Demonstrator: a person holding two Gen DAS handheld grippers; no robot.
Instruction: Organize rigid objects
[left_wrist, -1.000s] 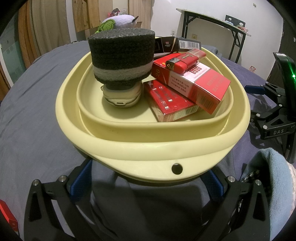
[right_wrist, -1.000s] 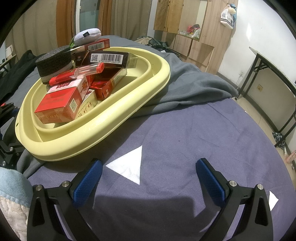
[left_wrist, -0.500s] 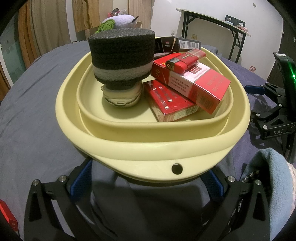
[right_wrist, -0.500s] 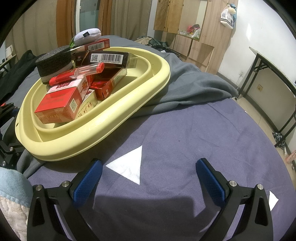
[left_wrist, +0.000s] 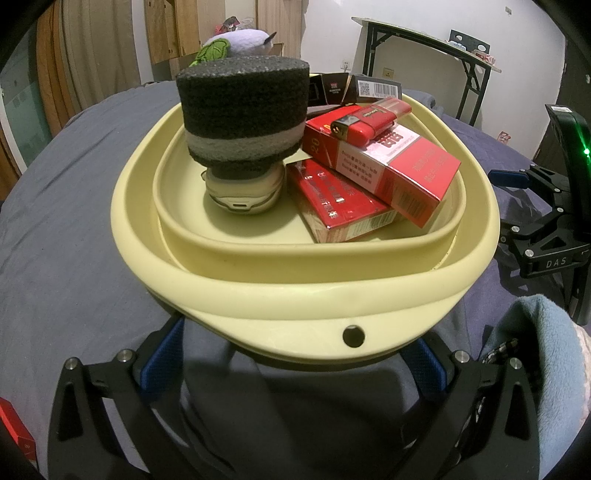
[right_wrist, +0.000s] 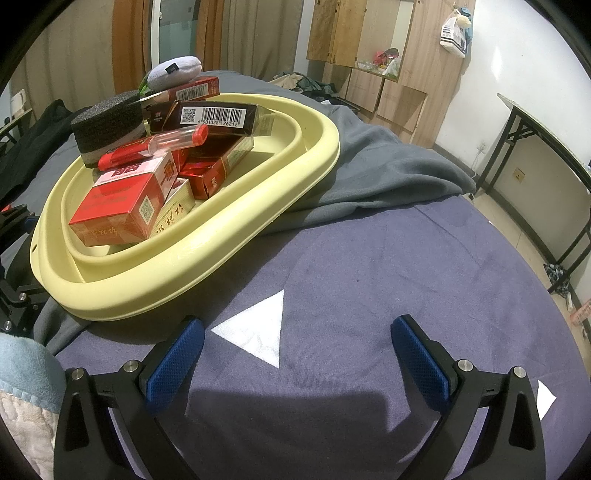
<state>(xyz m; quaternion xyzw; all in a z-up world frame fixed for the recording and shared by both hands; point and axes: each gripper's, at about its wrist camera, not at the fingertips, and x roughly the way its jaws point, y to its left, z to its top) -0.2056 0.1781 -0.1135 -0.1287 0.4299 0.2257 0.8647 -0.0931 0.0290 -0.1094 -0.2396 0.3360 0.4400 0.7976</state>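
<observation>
A pale yellow basin (left_wrist: 303, 291) sits on a grey cloth (right_wrist: 384, 173) spread over the purple bedcover (right_wrist: 406, 266), and it is already loaded. On its left side a dark foam block (left_wrist: 242, 114) with a grey band stands on top of a small cream case (left_wrist: 243, 192). To the right of that, red cigarette packs (left_wrist: 384, 162) are stacked at angles, with a red lighter (left_wrist: 369, 120) lying across the uppermost one. At the far side a dark box with a barcode (right_wrist: 216, 118) rests on the heap, and another red pack (right_wrist: 192, 88) lies beyond it near the far rim.

The left gripper (left_wrist: 291, 363) is right at the near edge of the basin: its blue-padded fingers (left_wrist: 160, 363) stand wide apart and reach in under the overhanging rim, closing on nothing that I can see. The right gripper (right_wrist: 297, 352) hovers over bare bedcover to the right of the basin, close to its rim but not touching it; its fingers are also spread wide and hold nothing. A white triangle (right_wrist: 258, 328) on the cover lies just ahead, between its two pads. From the left side that same gripper shows as black hardware with a green light, off to the right of the basin
</observation>
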